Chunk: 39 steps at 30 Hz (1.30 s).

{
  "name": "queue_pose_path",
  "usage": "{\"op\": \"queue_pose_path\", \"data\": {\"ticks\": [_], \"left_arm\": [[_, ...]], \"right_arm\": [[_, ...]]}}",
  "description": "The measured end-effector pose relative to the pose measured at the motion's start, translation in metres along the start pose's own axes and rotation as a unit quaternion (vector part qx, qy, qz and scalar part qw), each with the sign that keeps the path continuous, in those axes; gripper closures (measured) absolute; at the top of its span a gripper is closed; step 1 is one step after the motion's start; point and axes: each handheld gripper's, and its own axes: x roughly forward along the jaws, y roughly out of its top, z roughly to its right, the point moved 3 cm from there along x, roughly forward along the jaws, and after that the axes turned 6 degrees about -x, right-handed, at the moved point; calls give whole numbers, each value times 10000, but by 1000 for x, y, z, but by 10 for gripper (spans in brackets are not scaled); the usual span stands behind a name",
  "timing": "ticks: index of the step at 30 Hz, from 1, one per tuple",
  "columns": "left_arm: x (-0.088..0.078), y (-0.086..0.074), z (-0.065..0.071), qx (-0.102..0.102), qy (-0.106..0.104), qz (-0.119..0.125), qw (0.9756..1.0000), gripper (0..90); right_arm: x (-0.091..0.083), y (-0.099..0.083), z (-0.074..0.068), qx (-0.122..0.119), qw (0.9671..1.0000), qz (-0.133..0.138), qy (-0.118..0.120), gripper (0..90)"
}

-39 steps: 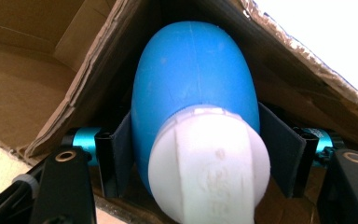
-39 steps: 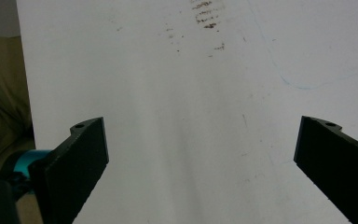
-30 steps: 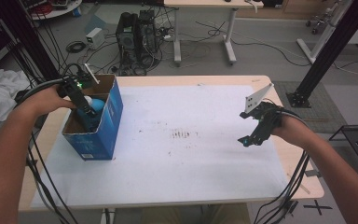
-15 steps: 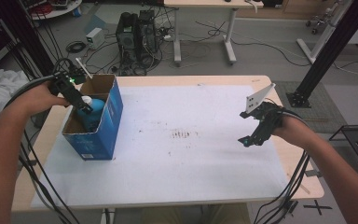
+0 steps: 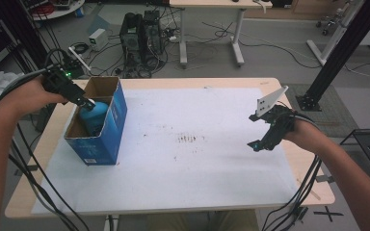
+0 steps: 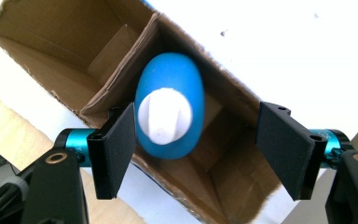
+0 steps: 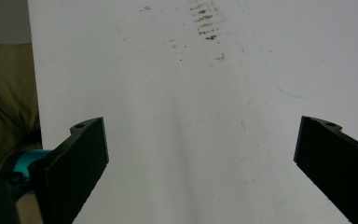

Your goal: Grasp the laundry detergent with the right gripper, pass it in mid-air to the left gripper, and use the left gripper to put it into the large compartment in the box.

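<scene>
The left gripper point(image 6: 193, 149) now hangs higher above the blue cardboard box point(image 5: 107, 132) than a second earlier, its jaws spread, one pad beside the blue bottle point(image 6: 170, 105) and the other well clear of it. The white-capped bottle stands upright in the near compartment of the divided box; the far compartment looks bare. The box sits at the left of the bench point(image 5: 183, 178). The right gripper point(image 7: 200, 163) has kept its place over white paper, jaws spread wide.
</scene>
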Motion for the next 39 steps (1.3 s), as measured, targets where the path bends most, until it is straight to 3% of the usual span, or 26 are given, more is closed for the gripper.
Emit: {"op": "queue_pose_path", "data": {"ticks": [2,5,7,8,10,14,15,16,17,18,19,21,23,24,25,26,28,30,31,35,37,38,39], "left_arm": [[1,2,7,-189,-3,162,9997,294],[-2,5,15,-39,-55,81,9999,294],[-1,8,20,-119,-83,200,9997,294],[-2,9,20,58,-65,96,9999,294],[-1,11,25,146,-69,96,9998,294],[0,17,31,158,-52,118,9998,294],[1,18,34,44,-71,243,9997,294],[1,21,37,75,-92,246,9996,294],[0,22,36,224,-77,123,9996,209],[0,24,38,245,-57,165,9995,125],[1,27,43,118,-76,306,9994,118],[2,30,48,119,-101,346,9993,118],[1,34,52,253,-82,266,9993,117],[3,36,55,160,-115,350,9992,117],[0,38,53,469,-65,108,9988,118],[0,40,53,600,-45,42,9982,117],[1,42,58,547,-73,67,9985,117],[1,46,60,691,-35,25,9976,117],[3,47,64,636,-43,81,9979,117],[5,55,71,728,30,105,9973,117],[7,60,75,695,16,122,9975,117],[8,63,76,810,52,84,9967,117],[11,66,80,736,54,113,9972,118]], "right_arm": [[0,0,0,-29,10000,17,4,19],[0,1,-1,8,10000,12,-4,19],[0,1,-1,-10,10000,-1,0,19],[0,1,-1,-66,10000,33,-1,19],[-1,1,-1,-54,10000,27,-4,19],[-2,0,-2,-63,10000,42,-14,19],[-2,0,-3,-31,10000,34,-23,19],[-2,0,-3,-37,10000,41,-34,19],[-3,0,-4,-13,10000,28,-28,19],[-3,0,-3,-51,10000,64,-27,19],[-3,0,-3,-72,9999,63,-30,19],[-4,0,-4,-52,10000,59,-33,19],[-4,0,-5,-49,10000,53,-33,19],[-4,0,-5,-67,9999,88,-44,19],[-4,0,-5,-86,9999,67,-36,19],[-4,0,-5,-82,9999,71,-38,19],[-5,0,-6,-62,10000,56,-35,19],[-5,0,-6,-57,9999,87,-43,19],[-5,0,-6,-76,9999,72,-36,19],[-6,0,-5,-123,9999,106,-29,19],[-6,0,-6,-21,10000,79,-46,19],[-6,0,-7,12,10000,58,-49,19],[-5,0,-6,-89,9999,111,-40,19]]}}
